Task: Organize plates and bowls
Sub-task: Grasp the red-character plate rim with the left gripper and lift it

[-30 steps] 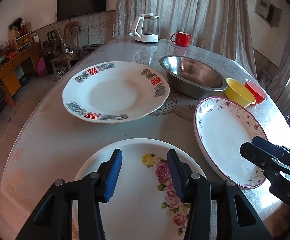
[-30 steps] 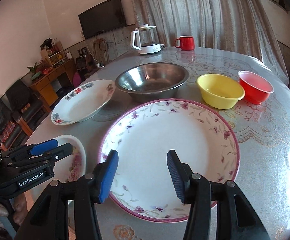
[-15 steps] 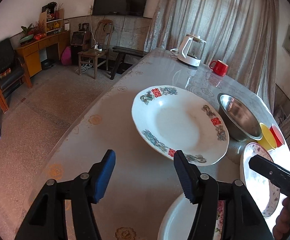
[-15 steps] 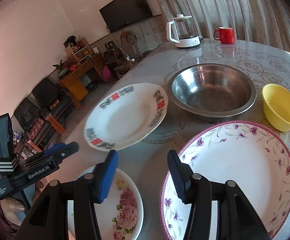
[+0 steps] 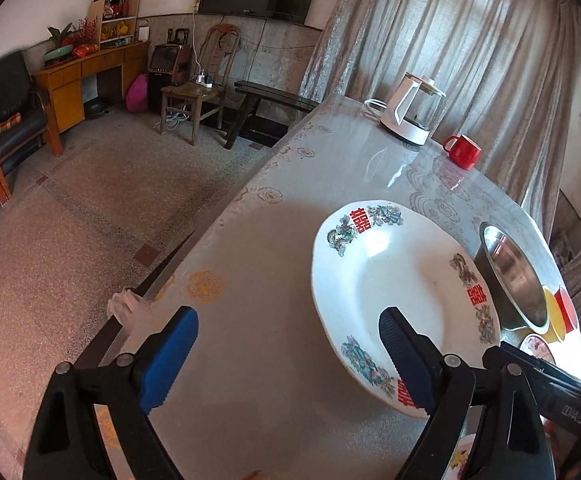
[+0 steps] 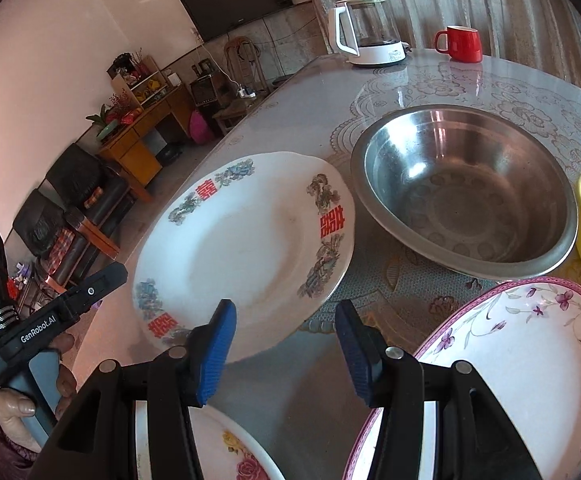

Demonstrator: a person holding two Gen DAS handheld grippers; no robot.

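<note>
Now: both grippers empty over the plates

Glossy and round, the white plate with red characters [image 6: 242, 248] lies flat on the patterned table [image 5: 274, 360], just beside the shiny steel bowl [image 6: 466, 188]. A purple-rimmed floral plate [image 6: 522, 364] and a rose-printed plate [image 6: 246, 460] sit nearest. The left gripper [image 5: 286, 358], tilted downward, has just been opening and stands wide with nothing between its ribbed blue pads. The right gripper [image 6: 286, 348] hangs half open, empty, over the table.

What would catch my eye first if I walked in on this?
Probably the big white plate with red characters, lying mid-table just ahead of both open, empty blue-padded grippers. Right beside it sits a shiny steel bowl, with a red mug and white kettle at the far edge.
</note>
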